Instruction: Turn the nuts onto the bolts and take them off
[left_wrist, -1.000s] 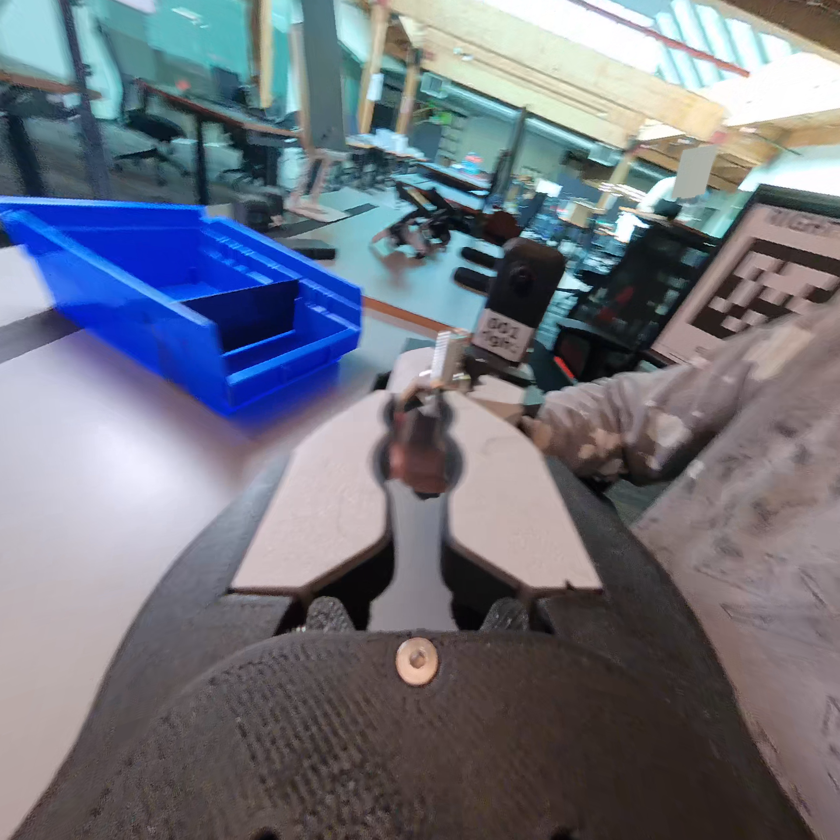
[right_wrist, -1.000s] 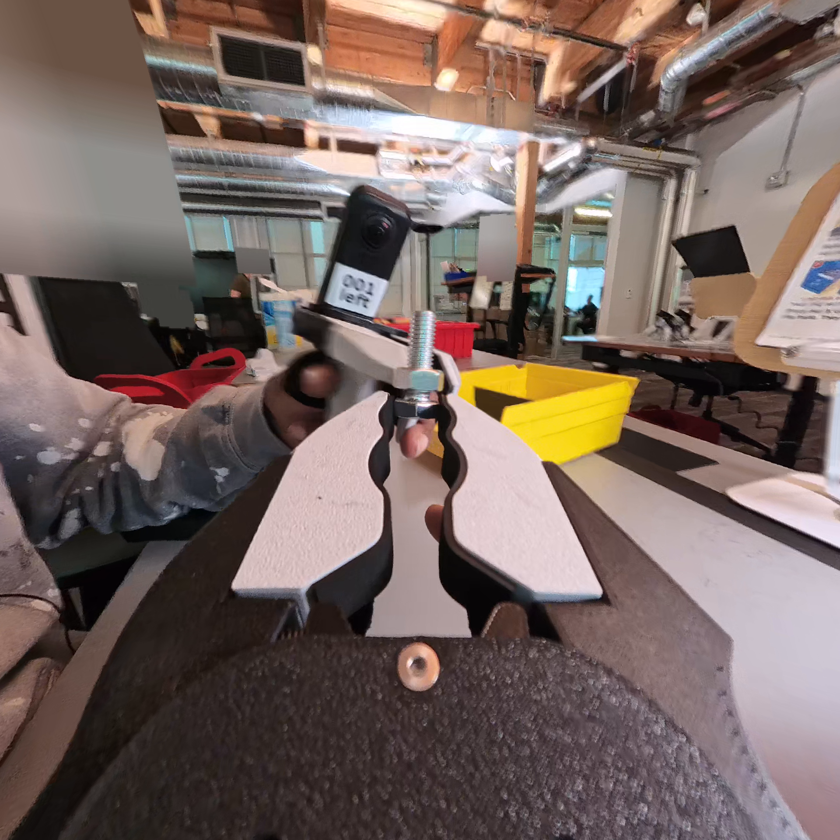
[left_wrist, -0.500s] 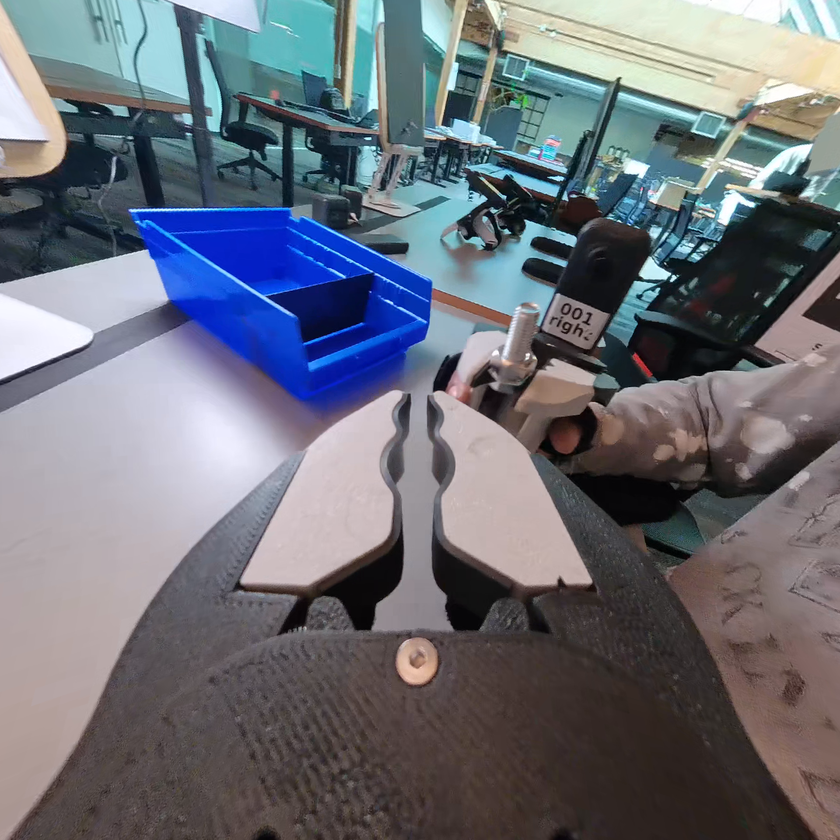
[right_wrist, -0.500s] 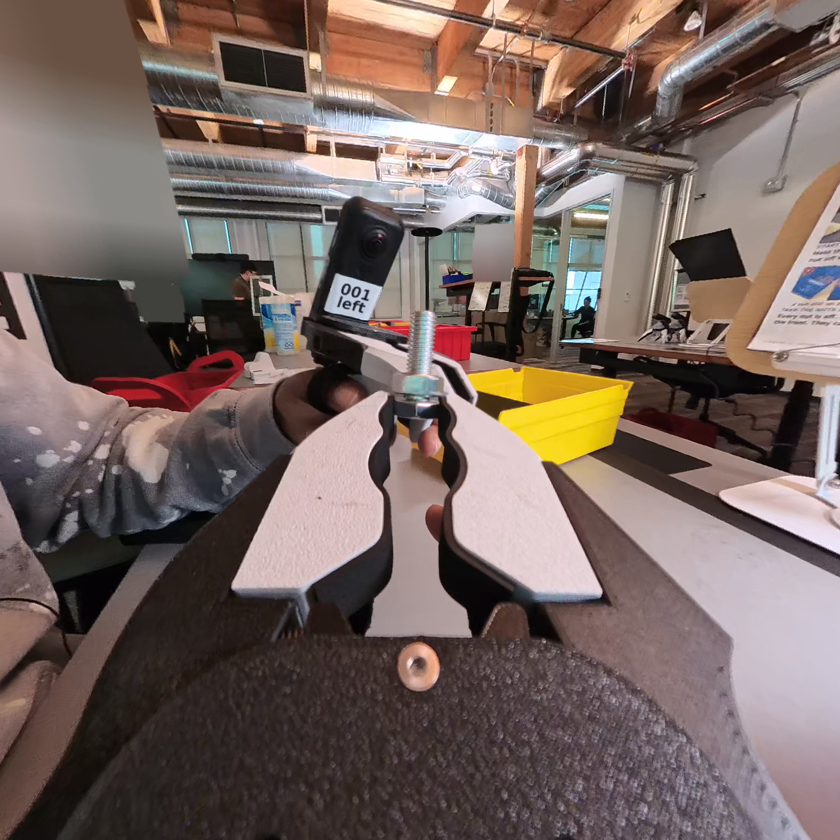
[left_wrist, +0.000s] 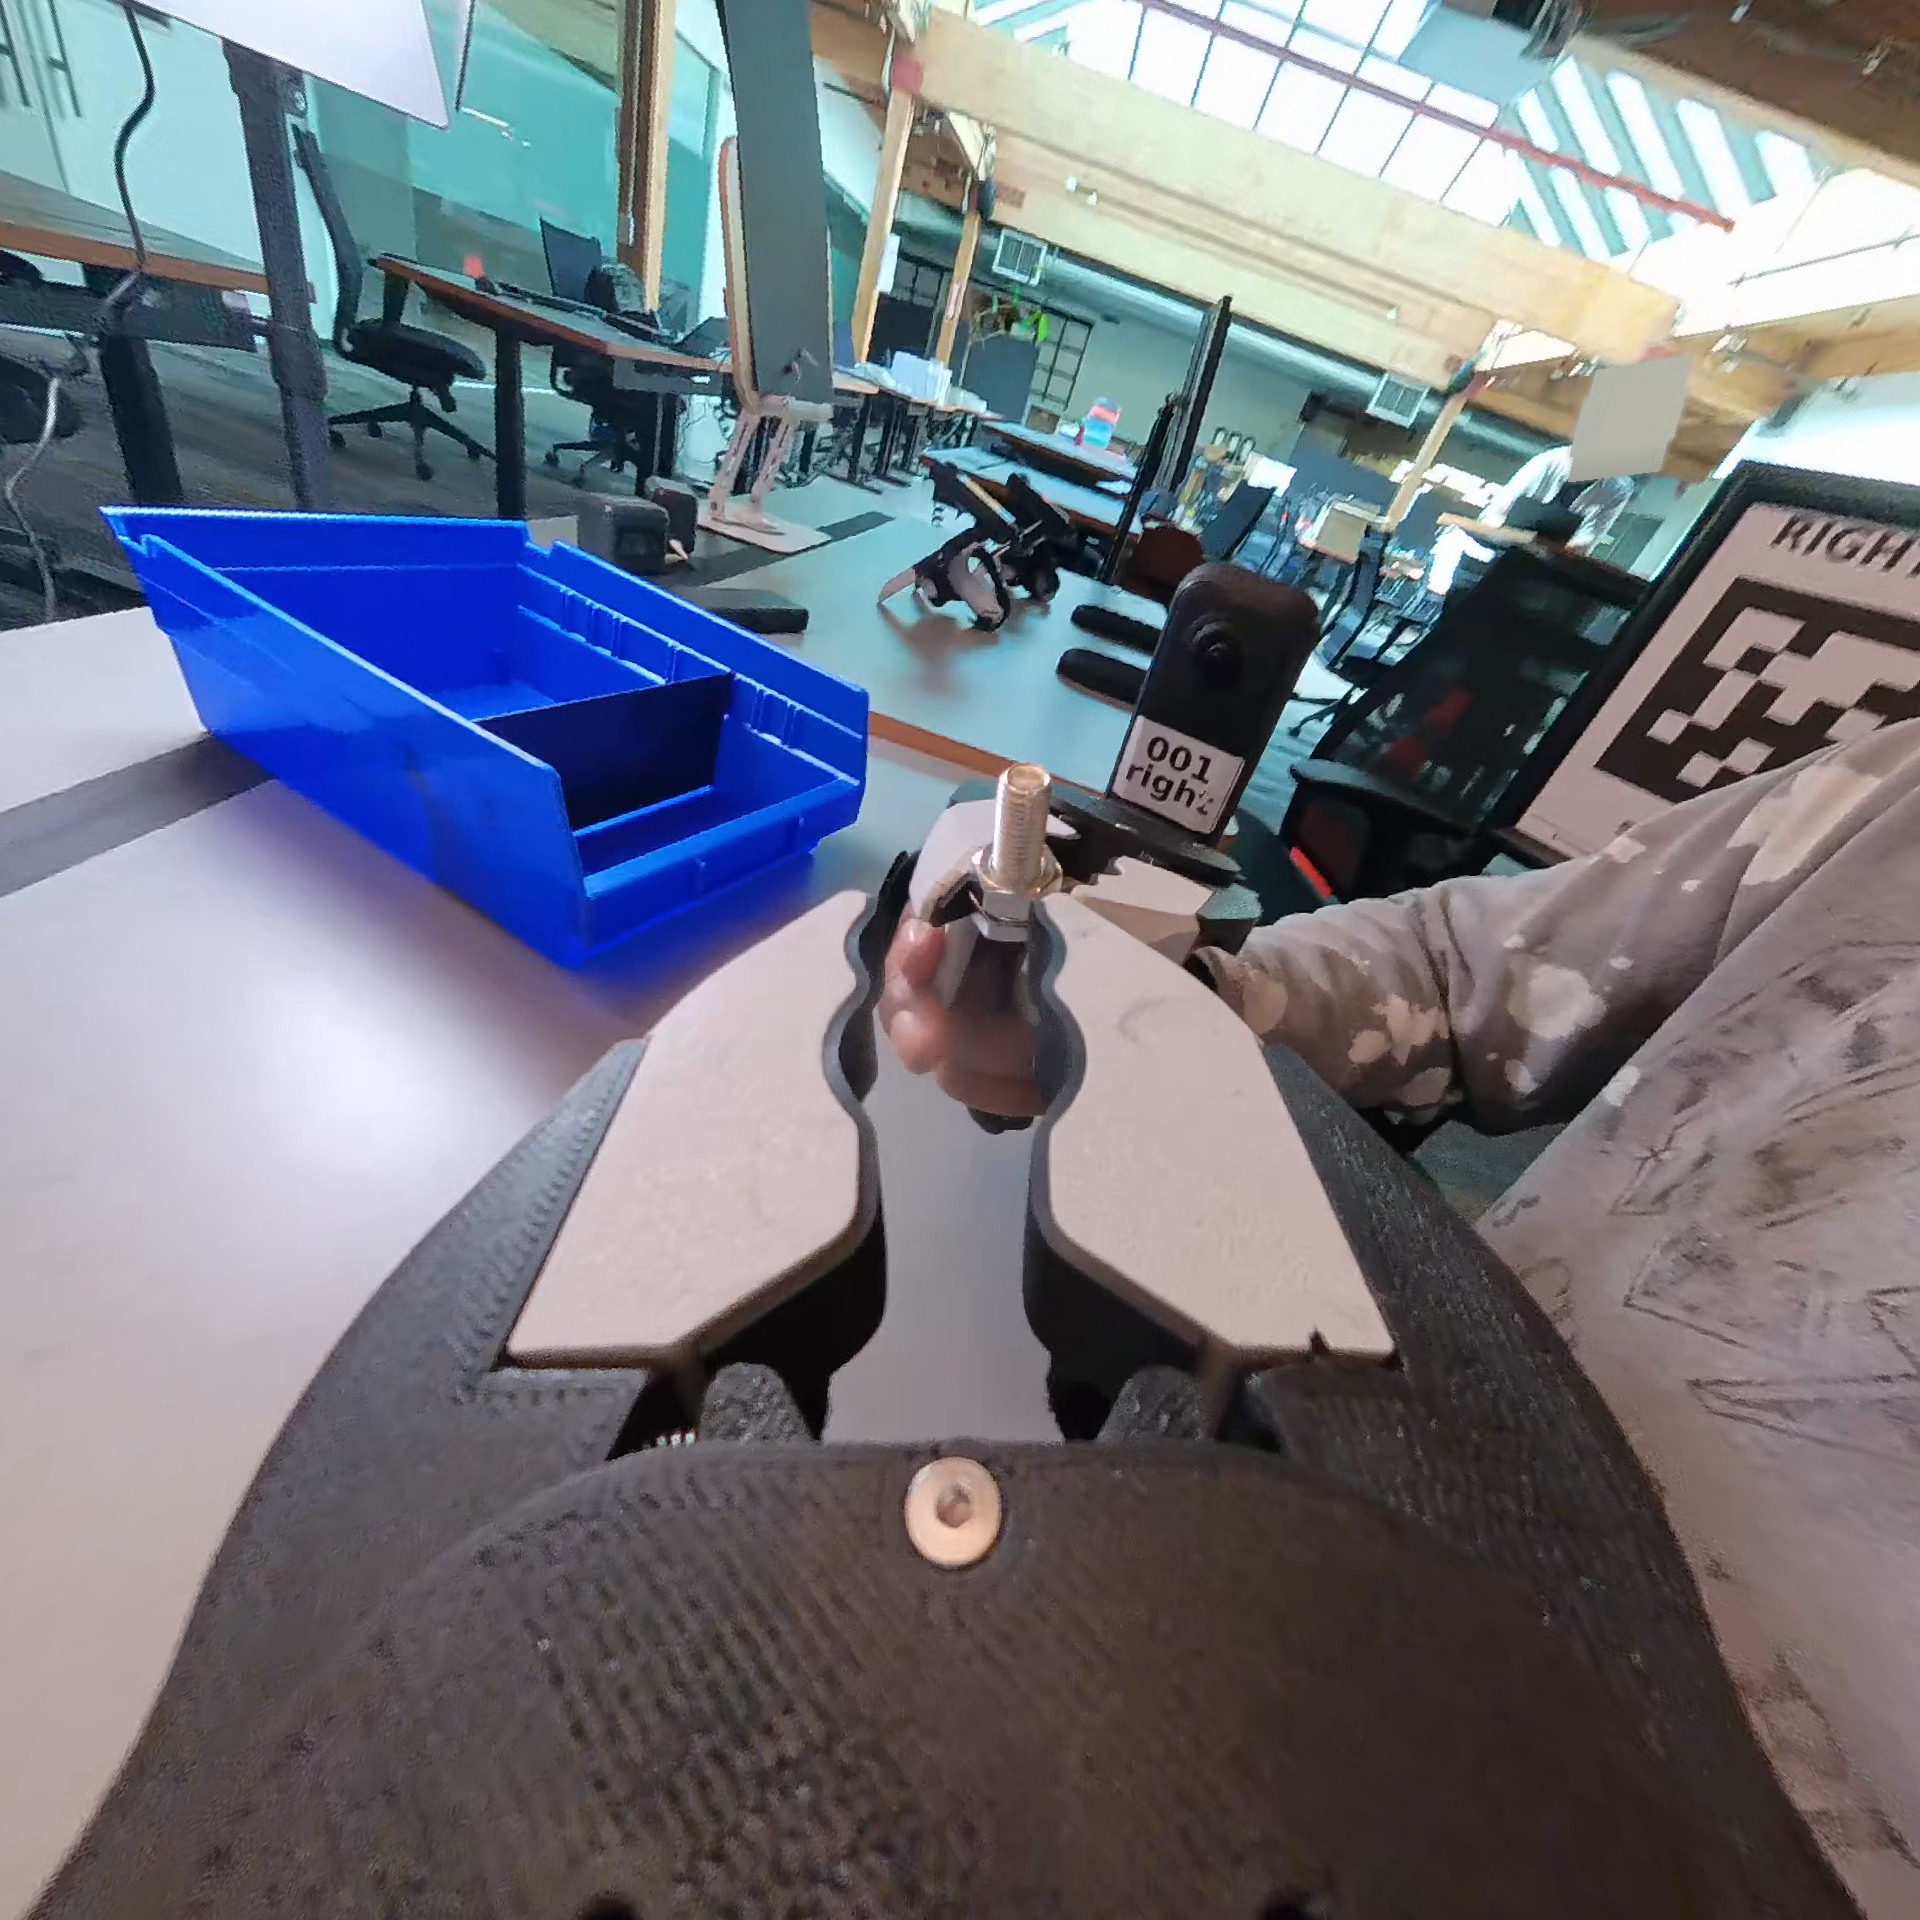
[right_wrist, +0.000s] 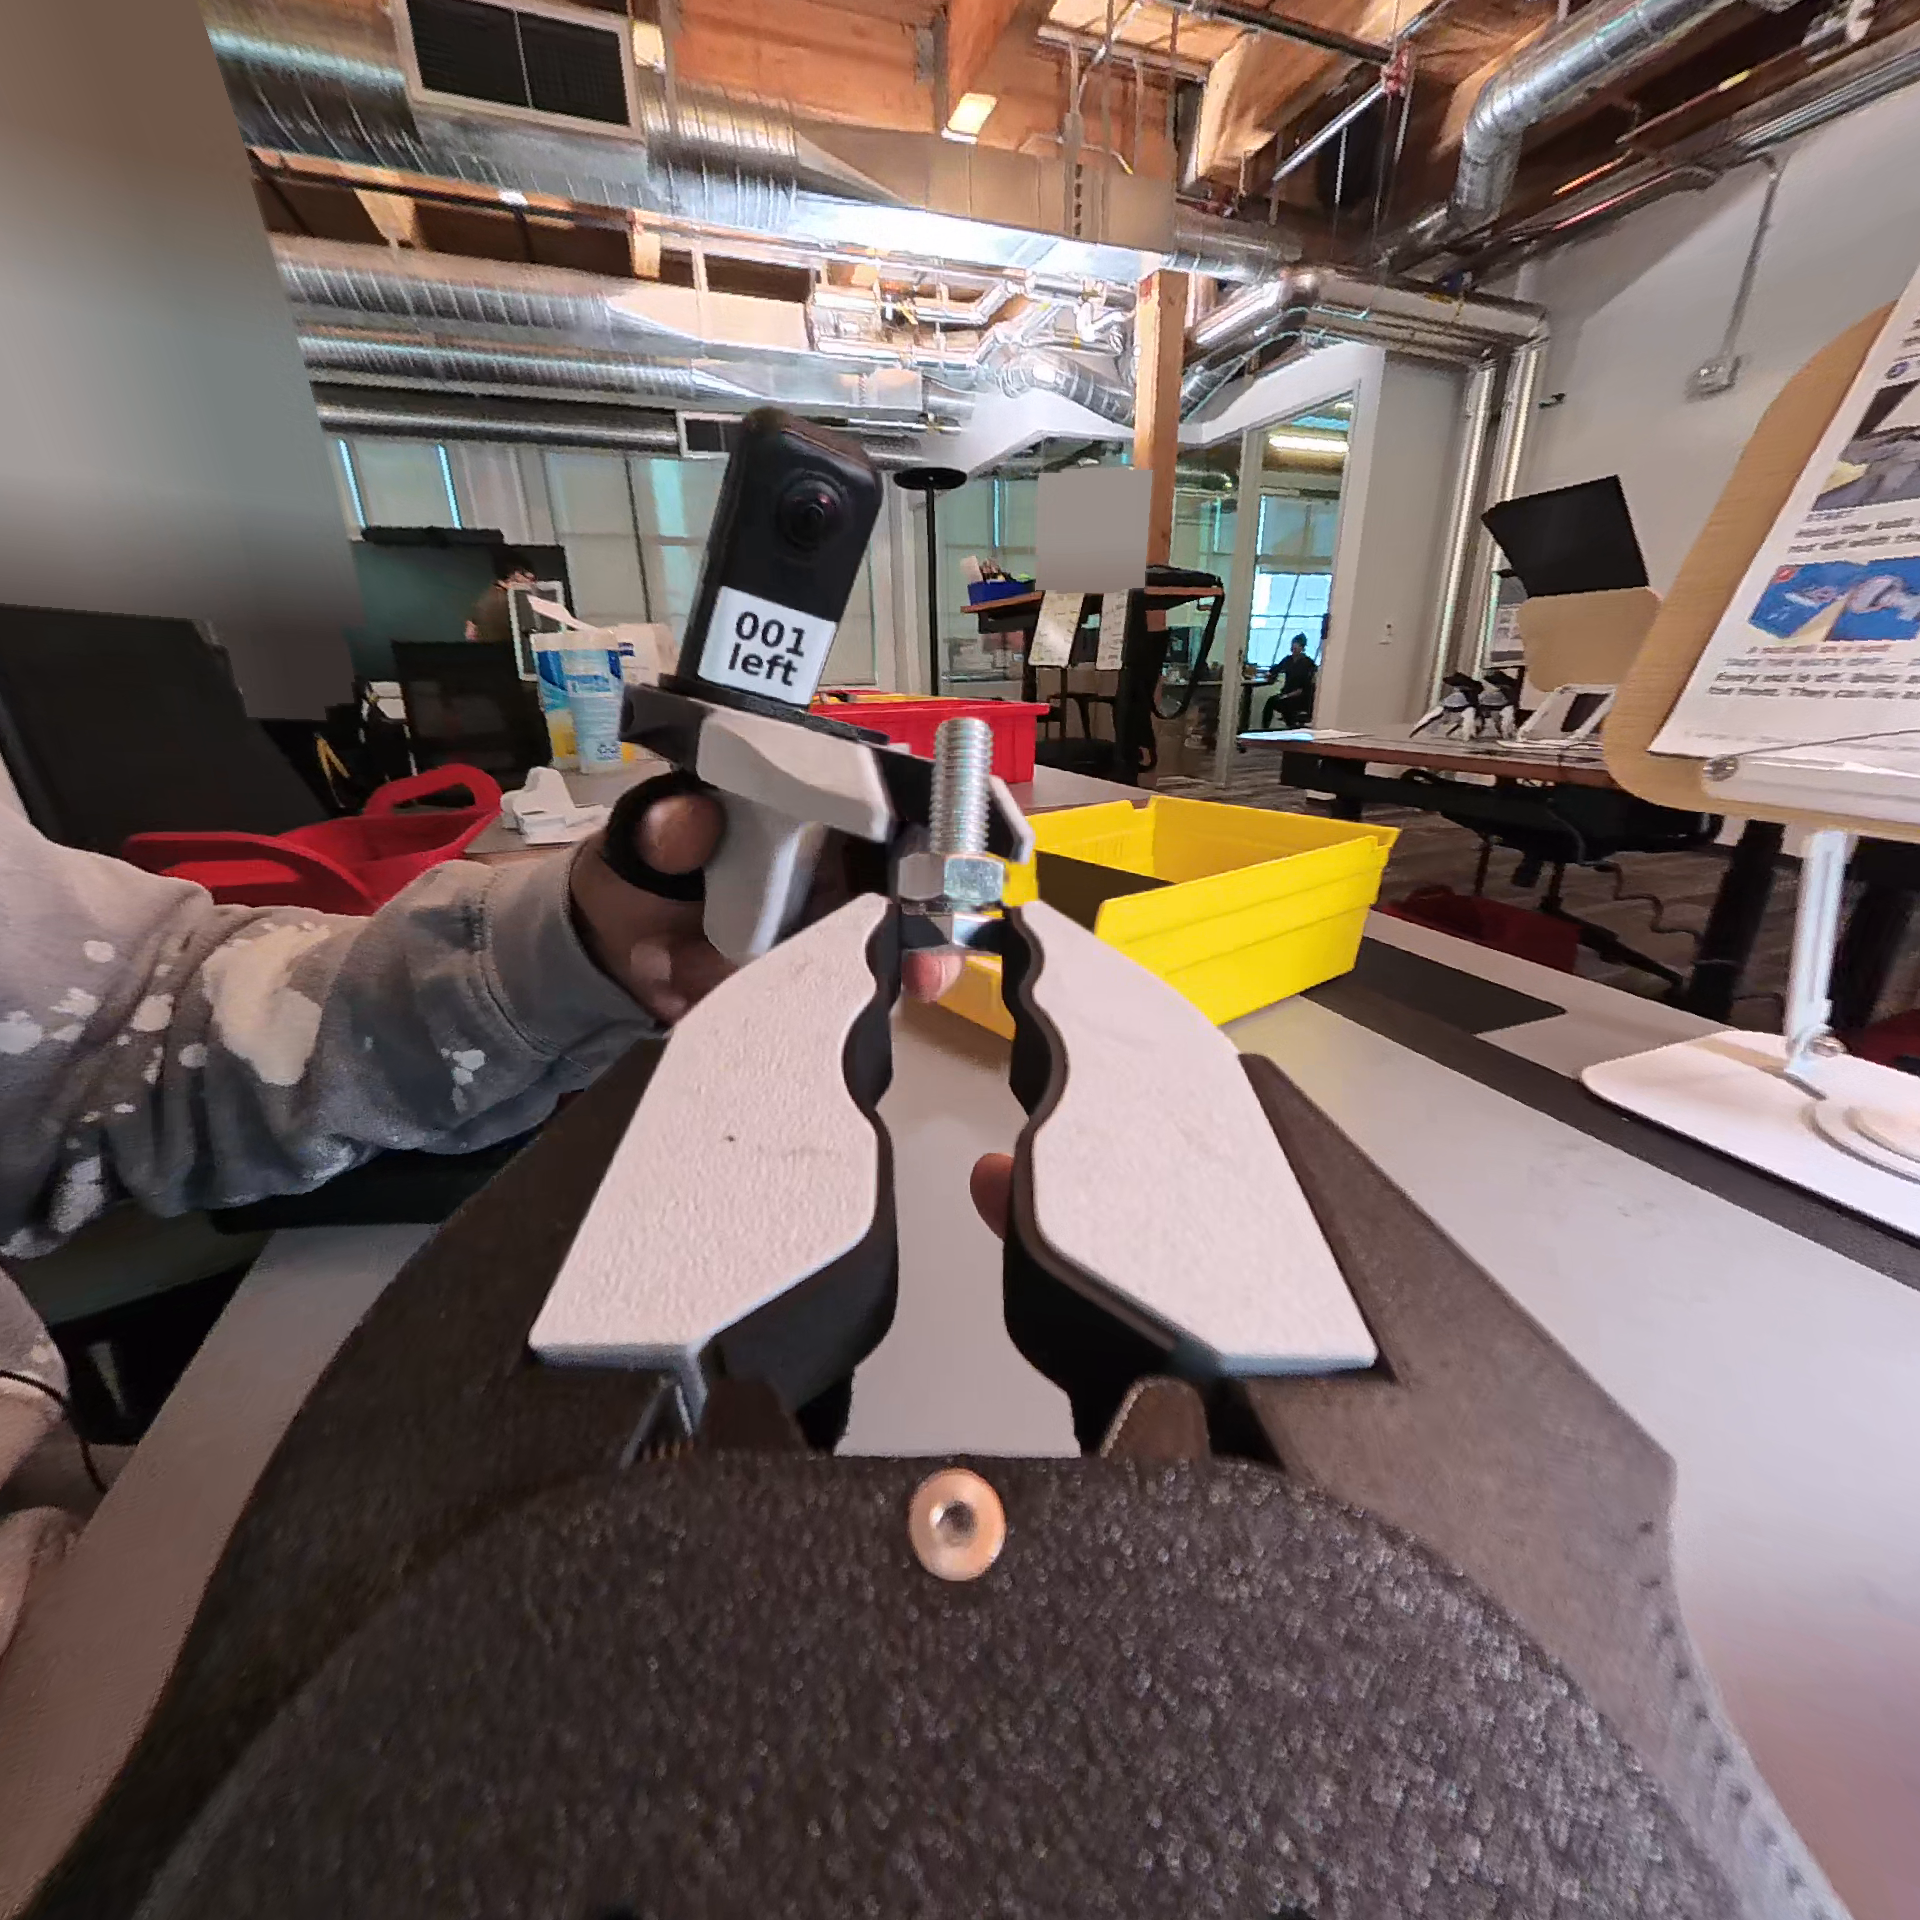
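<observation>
A silver bolt (right_wrist: 961, 779) stands upright with its thread up, and a silver nut (right_wrist: 951, 878) sits low on the thread. My right gripper (right_wrist: 951, 930) is shut on the bolt's head, just under the nut. In the left wrist view the bolt (left_wrist: 1018, 821) and nut (left_wrist: 1006, 885) sit at the tips of my left gripper (left_wrist: 961, 909). Its jaws are parted on either side of the nut, with a gap showing on the left side. The left gripper's fingers (right_wrist: 790, 800) flank the nut in the right wrist view.
A blue bin (left_wrist: 416, 727) with a divider stands on the grey table (left_wrist: 260, 1039), left of the grippers. A yellow bin (right_wrist: 1226, 894) sits behind the bolt, a red bin (right_wrist: 935, 727) farther back. A stand with a printed sheet (right_wrist: 1818, 623) is at the right. Only a small space, under 4 cm, lies between the two pairs of fingers.
Half a second ago my left gripper was shut and empty, left of the bolt. It has opened and moved right, around the nut. The right gripper has held the bolt steady.
</observation>
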